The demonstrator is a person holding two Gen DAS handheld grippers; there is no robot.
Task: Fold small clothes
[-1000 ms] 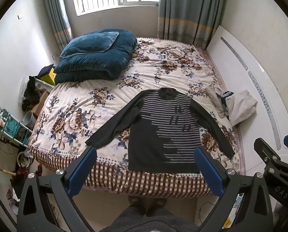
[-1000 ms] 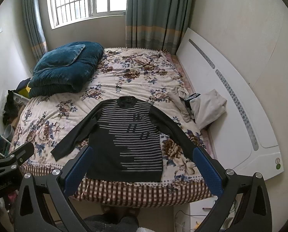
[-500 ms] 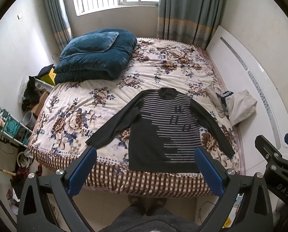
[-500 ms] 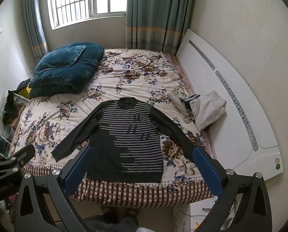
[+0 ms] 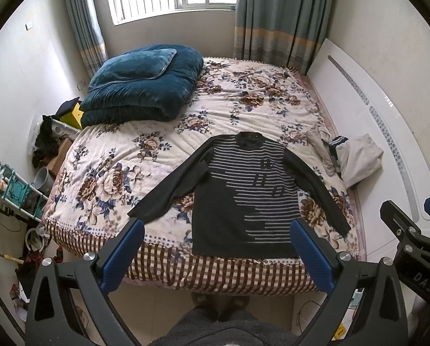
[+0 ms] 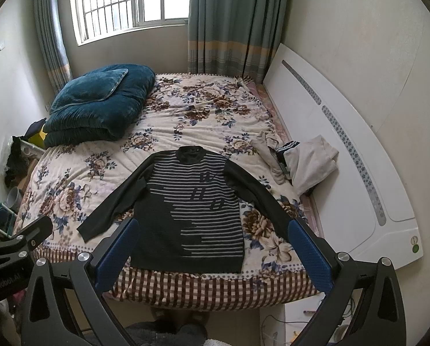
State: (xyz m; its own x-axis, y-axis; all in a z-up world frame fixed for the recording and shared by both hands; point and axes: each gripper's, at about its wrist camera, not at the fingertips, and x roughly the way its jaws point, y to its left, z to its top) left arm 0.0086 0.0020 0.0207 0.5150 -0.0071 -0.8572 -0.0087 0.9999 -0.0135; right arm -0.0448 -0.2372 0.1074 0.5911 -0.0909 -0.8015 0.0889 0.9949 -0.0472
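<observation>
A dark long-sleeved sweater with grey stripes (image 5: 243, 199) (image 6: 192, 204) lies flat and face up on the flowered bedspread (image 5: 145, 155) (image 6: 203, 115), hem at the near bed edge, both sleeves spread out. My left gripper (image 5: 215, 255) is open, held high above the floor, well short of the hem. My right gripper (image 6: 212, 250) is open too, hovering in front of the bed edge with nothing between its blue pads. Each gripper shows at the edge of the other's view.
A folded teal quilt (image 5: 140, 86) (image 6: 99, 106) lies at the far left of the bed. Pale crumpled clothes (image 5: 356, 161) (image 6: 307, 164) rest by the white headboard (image 6: 344, 155) on the right. Clutter and a rack (image 5: 16, 193) fill the floor at left. A person's legs show below.
Both views have shifted very slightly; the right gripper has drifted a little at the edge of the left view. The sweater has not moved and both grippers stay open.
</observation>
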